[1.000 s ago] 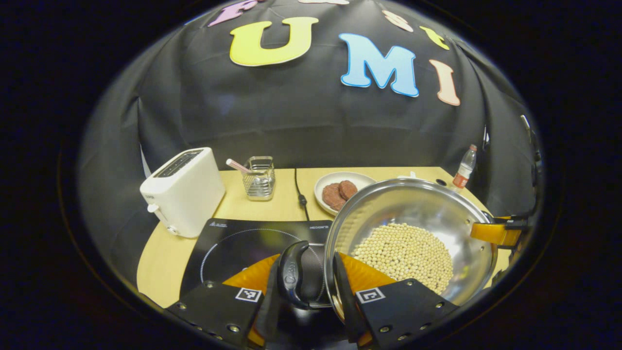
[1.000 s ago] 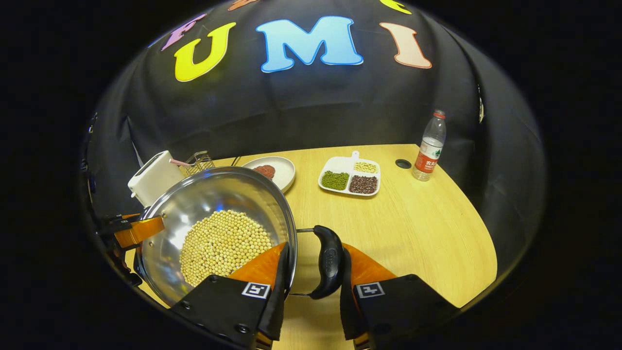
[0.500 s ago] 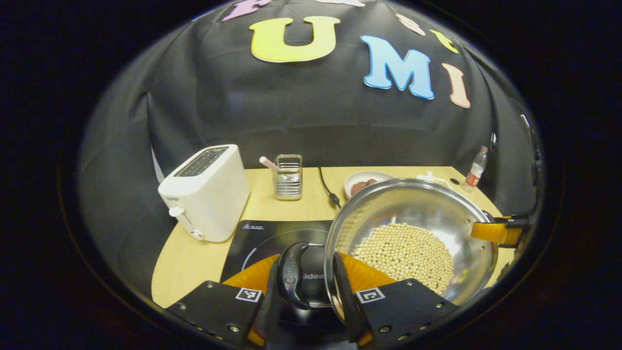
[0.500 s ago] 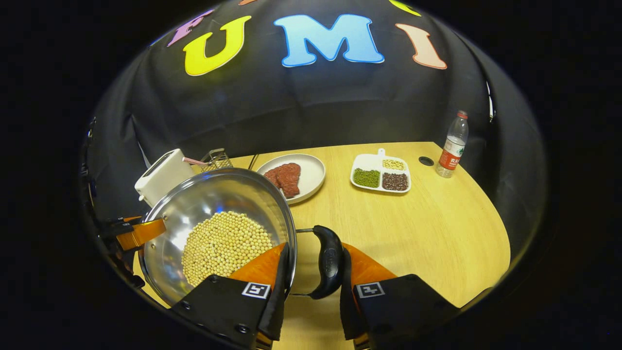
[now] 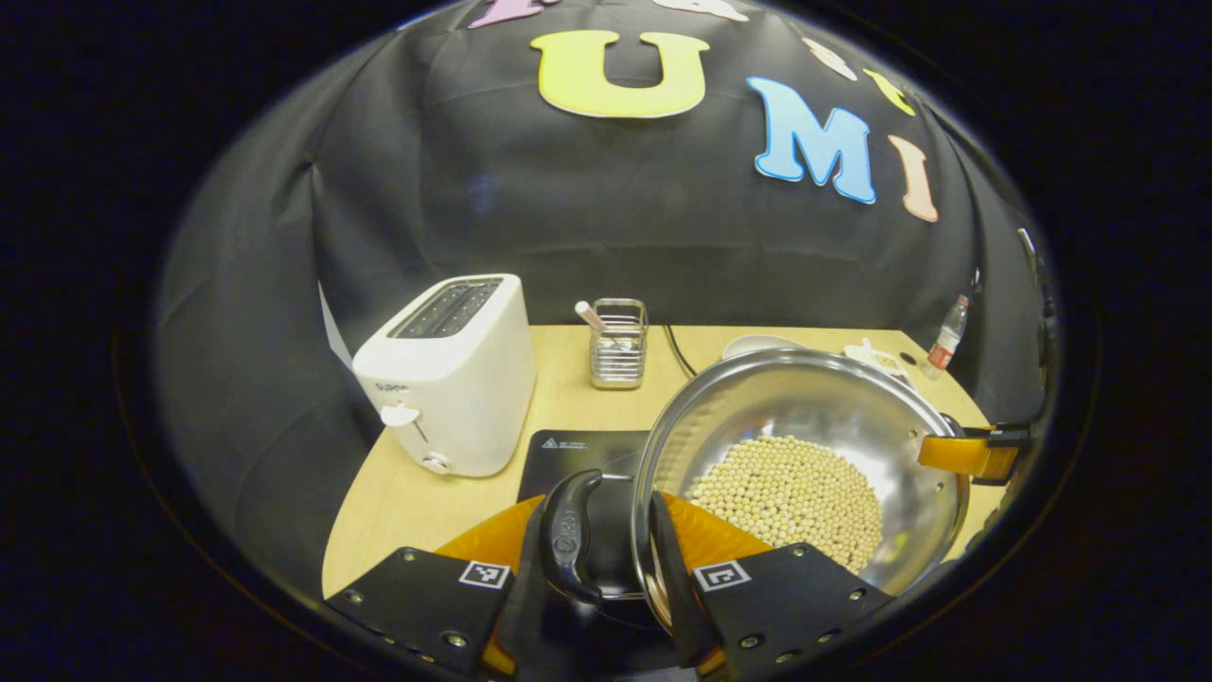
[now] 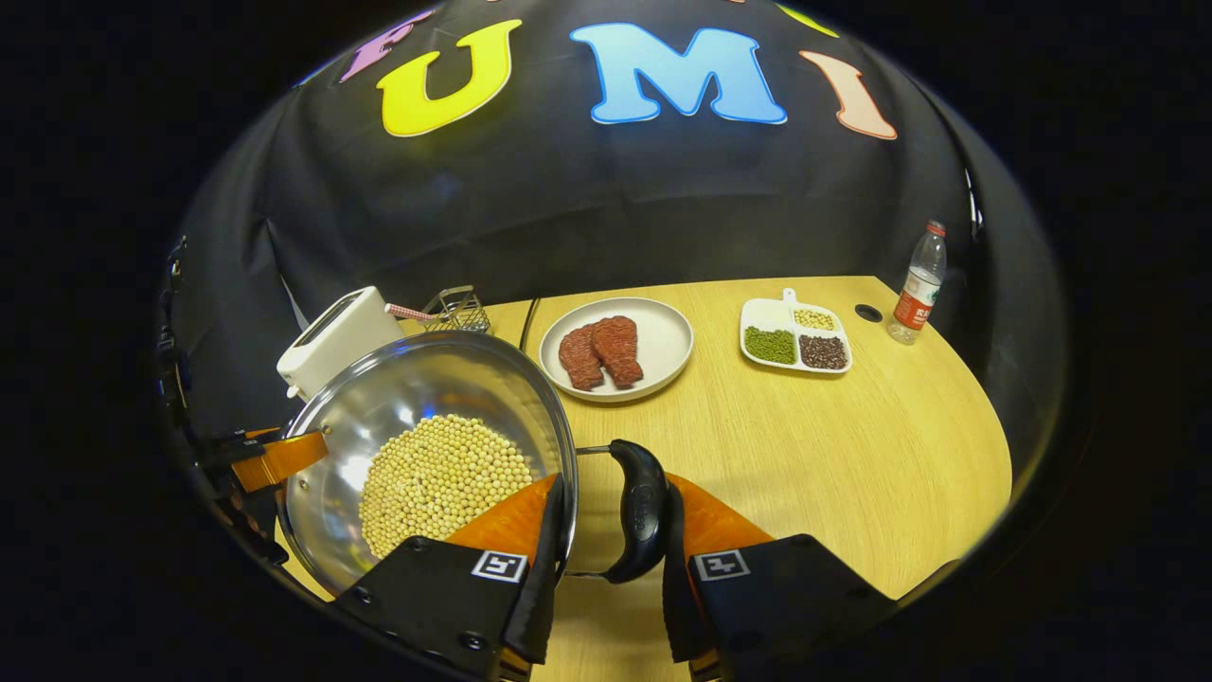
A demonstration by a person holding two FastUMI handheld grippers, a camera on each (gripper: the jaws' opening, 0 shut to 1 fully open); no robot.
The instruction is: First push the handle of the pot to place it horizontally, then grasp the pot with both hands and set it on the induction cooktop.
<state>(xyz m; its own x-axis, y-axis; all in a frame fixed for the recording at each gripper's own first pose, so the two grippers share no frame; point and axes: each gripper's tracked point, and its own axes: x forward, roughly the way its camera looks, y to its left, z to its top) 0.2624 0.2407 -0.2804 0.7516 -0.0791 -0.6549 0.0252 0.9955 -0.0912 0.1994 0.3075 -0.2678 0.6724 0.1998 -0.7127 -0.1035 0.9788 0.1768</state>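
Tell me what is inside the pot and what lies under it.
Inside the pot lies a heap of pale round beans on its shiny bottom. Under it, a corner of the black induction cooktop shows beside the toaster; the pot covers the rest.

Table (image 6: 852,455): light wood, rounded edge.
Left part: white toaster (image 5: 450,374), wire basket (image 5: 617,343), black induction cooktop (image 5: 578,453).
Middle: plate (image 6: 663,355) with two meat patties.
Right part: divided dish (image 6: 793,336) of beans, water bottle (image 6: 918,284).

both gripper views close, facing booth wall, sharing pot (image 5: 805,455)
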